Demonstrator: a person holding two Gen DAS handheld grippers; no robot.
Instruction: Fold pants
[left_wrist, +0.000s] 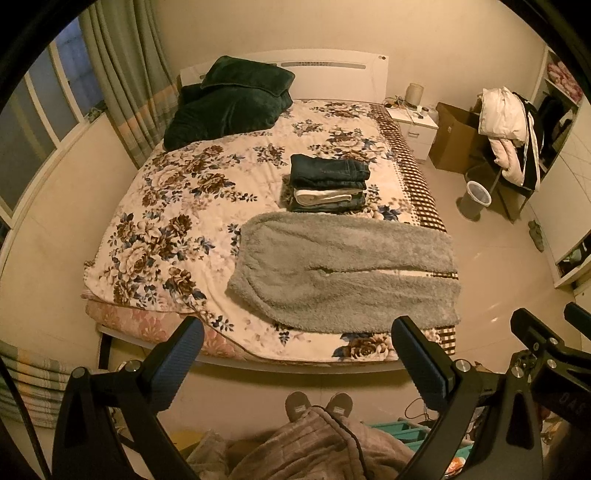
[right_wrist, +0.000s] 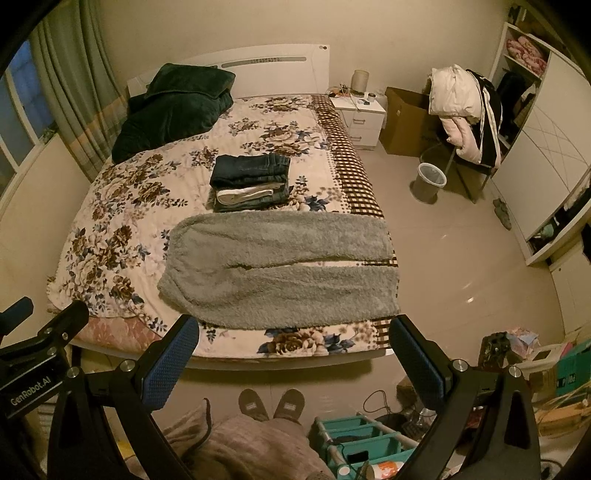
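Now one grey pants (left_wrist: 343, 269) lies flat, one folded stack (left_wrist: 328, 182) behind, both hand-held grippers (left_wrist: 295, 363) (right_wrist: 291, 360) spread.

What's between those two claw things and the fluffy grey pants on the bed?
Nothing visible. The grey pants lie flat at the bed's near edge, and both the left gripper and right gripper hang open just short of them, with only bare floor and bed edge between.

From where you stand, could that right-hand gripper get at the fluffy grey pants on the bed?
Probably yes. The right gripper is open and empty, and the grey fleece pants lie flat at the bed's near edge with nothing between them.
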